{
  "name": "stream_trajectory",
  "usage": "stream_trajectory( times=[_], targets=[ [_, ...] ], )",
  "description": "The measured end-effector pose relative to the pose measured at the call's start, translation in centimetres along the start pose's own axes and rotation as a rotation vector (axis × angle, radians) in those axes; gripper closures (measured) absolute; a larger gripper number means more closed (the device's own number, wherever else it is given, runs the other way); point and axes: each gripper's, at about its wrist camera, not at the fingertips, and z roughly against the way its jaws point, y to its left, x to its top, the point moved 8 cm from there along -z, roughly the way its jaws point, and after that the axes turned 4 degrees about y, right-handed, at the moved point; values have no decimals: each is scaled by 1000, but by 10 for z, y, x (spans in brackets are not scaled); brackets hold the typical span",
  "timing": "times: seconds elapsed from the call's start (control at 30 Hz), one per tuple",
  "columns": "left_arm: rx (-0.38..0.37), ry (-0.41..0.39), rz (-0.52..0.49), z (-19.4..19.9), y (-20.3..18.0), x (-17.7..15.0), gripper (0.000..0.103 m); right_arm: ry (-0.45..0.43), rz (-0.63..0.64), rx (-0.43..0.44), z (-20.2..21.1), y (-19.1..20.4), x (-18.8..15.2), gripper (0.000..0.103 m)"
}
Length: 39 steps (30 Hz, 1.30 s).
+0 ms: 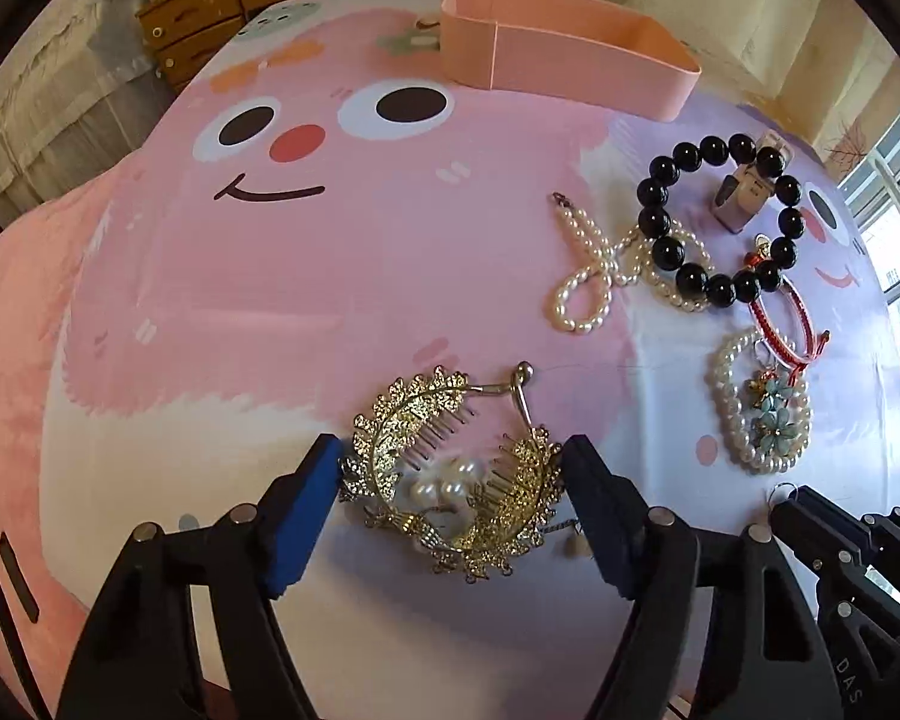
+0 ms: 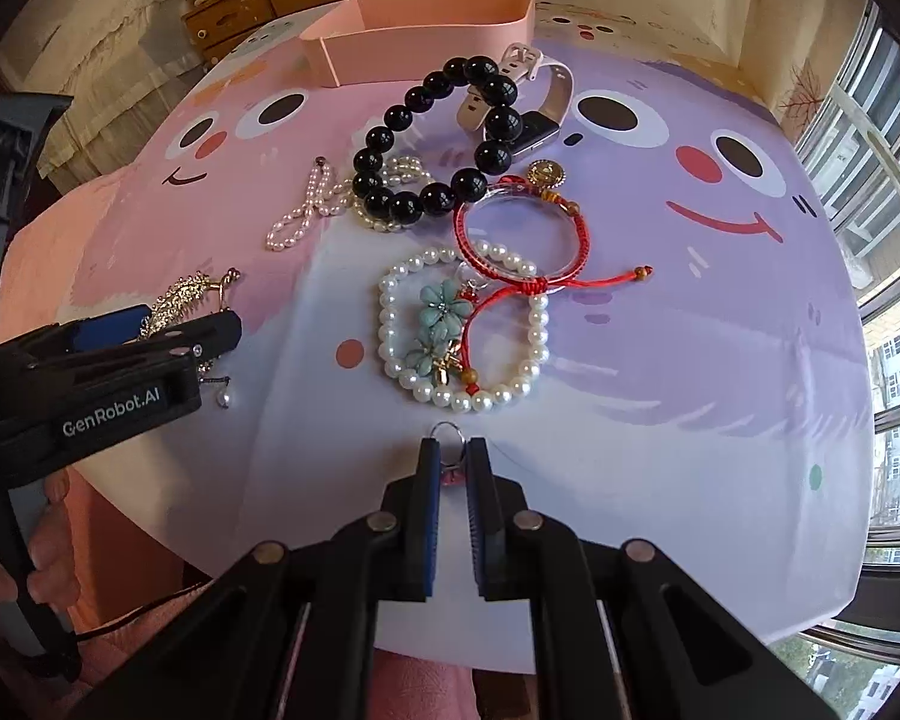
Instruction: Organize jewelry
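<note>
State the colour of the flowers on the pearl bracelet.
Pale teal flowers, clearest in the right wrist view.

A gold filigree metal hair comb [image 1: 450, 480] glitters roughly, with lustrous pearls. The round black bead bracelet [image 2: 438, 144] is glossy and smooth. The pink open box [image 1: 564, 54] looks matt, like card. The printed cartoon cloth surface [image 1: 330, 276] has a smooth sheen.

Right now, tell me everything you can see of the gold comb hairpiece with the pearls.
The gold filigree comb hairpiece lies flat on the cartoon-print tablecloth. It looks like metal: two leafy arcs forming a crescent, comb teeth inside, white pearls clustered at the centre, a looped hook at the top. It sits between the fingers of the left hand-held gripper, whose pads flank its edges; whether they touch is unclear.
</note>
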Motion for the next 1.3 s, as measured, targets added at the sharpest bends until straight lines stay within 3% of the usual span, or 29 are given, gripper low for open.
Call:
stream_trajectory(
  times=[0.27, 0.4, 0.6, 0.73, 0.9, 1.1, 1.3],
  targets=[
    [12, -12, 22, 3, 4, -10, 31, 6, -15, 36, 0, -2, -2, 95],
    [69, -44, 44, 9, 21, -11, 31, 30, -19, 55, 2, -3, -2, 95],
    [65, -74, 131, 21, 48, 3, 31, 23, -9, 98, 12, 8, 7, 95],
    [48, -125, 167, 35, 65, 28, 31, 30, -18, 123, 19, 20, 22, 95],
    [-17, -199, 184, 59, 82, 71, 31, -22, -29, 227, 36, 43, 58, 95],
    [-62, -257, 86, 82, 80, 127, 30, -91, -87, 307, 54, 60, 113, 95],
    [-157, -322, 6, 99, 72, 193, 30, -169, -171, 333, 65, 60, 176, 95]
  ],
)
